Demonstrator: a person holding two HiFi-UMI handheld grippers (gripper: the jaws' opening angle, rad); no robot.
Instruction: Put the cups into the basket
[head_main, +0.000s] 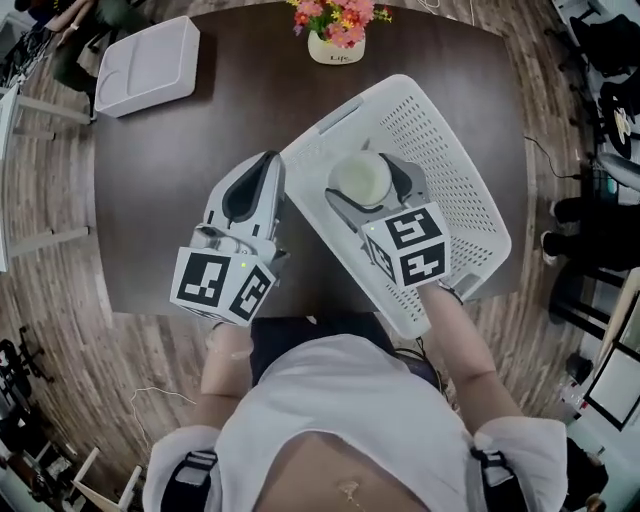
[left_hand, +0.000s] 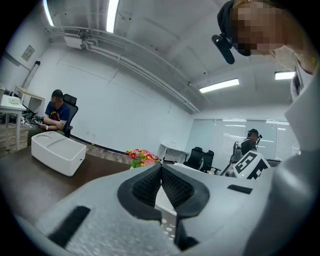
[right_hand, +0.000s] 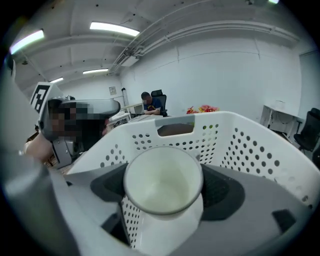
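- The right tool (head_main: 368, 178) is clamped on a white cup (right_hand: 161, 186). One jaw presses on each side of the cup wall, and the open, empty mouth faces back toward the tool's camera.
- The cup is held above the inside of the white perforated basket (head_main: 450, 170), within the rim. It is judged not yet released: no view shows it resting on the basket floor.
- The basket occupies the near right part of the desk (head_main: 170, 200). It is turned at an angle to the desk edges, and its near corner reaches past the near edge.
- The left tool (left_hand: 161, 168) has its jaws together, with nothing between them.
- The left tool lies just beside the basket's left rim. It is probably parked there to steady the basket, but contact cannot be confirmed.
- Judged next step: lower the cup until it is supported, then part the jaws.
- A white tray (head_main: 150, 65) sits at the far left corner and a flower pot (head_main: 337, 45) at the far edge. Both are well apart from the work.
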